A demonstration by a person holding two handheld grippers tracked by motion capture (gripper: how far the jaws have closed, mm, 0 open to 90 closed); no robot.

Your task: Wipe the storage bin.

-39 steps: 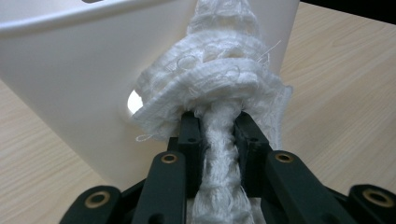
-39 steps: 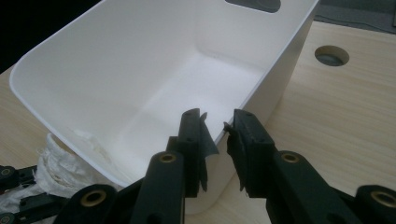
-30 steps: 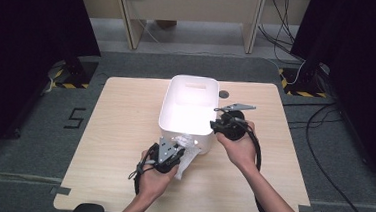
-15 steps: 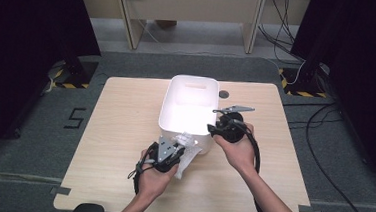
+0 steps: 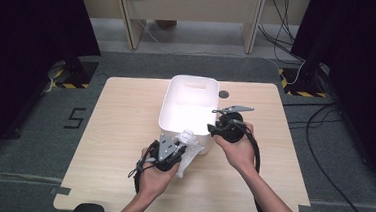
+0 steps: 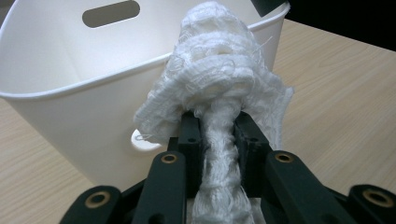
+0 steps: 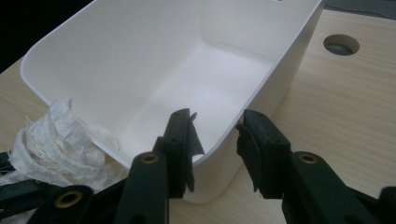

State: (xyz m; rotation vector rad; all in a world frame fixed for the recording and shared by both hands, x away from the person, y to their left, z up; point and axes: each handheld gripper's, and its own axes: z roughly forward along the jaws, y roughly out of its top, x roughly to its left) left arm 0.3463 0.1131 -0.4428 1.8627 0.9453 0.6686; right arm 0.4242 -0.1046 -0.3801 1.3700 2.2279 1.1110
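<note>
The left gripper [image 6: 217, 126] is clenching a bunched white cloth [image 6: 219, 79] just outside the white bin [image 5: 188, 103] (presumably for dropping in); the right gripper [image 7: 215, 128] is straddling the bin's near rim [image 7: 219, 147], jaws having just been opening, pads apparently not pressing, likely steadying it.

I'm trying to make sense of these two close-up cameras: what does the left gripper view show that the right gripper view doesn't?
Left gripper view: the left gripper's jaws clamped on the white mesh cloth, and the handle slot in the white tub's far wall. Right gripper view: the tub's bare floor and a round hole in the wooden table. Shared: the tub, the cloth and the table.
</note>
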